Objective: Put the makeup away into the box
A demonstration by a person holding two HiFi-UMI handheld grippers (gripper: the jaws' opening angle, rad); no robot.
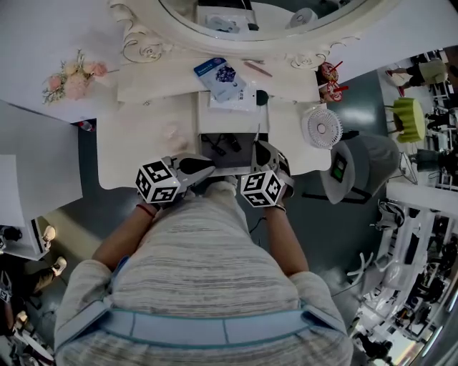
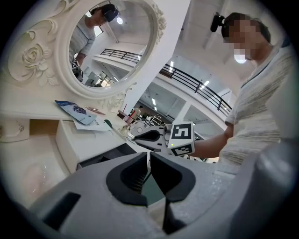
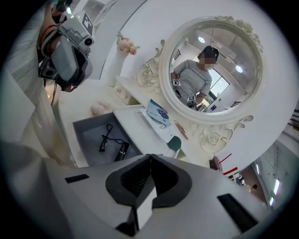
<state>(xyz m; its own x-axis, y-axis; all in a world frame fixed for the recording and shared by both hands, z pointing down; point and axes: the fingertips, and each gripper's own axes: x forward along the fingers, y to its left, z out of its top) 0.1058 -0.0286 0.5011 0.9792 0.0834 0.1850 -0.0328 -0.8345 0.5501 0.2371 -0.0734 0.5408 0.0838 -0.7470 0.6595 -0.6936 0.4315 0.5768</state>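
Observation:
A white vanity has its grey drawer (image 1: 215,163) pulled open; a black cable (image 3: 106,137) and a black tube (image 3: 122,149) lie inside. On the shelf above rest a blue packet (image 1: 220,74), a pink pencil (image 1: 257,68) and a dark green round item (image 1: 262,96). My left gripper (image 1: 211,170) is at the drawer's front left, jaws shut and empty (image 2: 149,156). My right gripper (image 1: 259,149) is over the drawer's right side, also shut with nothing in it (image 3: 150,158). In the left gripper view the blue packet (image 2: 74,111) lies under the mirror.
An oval mirror (image 1: 279,14) in an ornate frame backs the vanity. Pink flowers (image 1: 71,77) stand at far left, a pale pink puff (image 1: 172,132) lies left of the drawer, and a small white fan (image 1: 321,126) and red items (image 1: 329,82) are at right. A grey chair (image 1: 358,168) stands right of the vanity.

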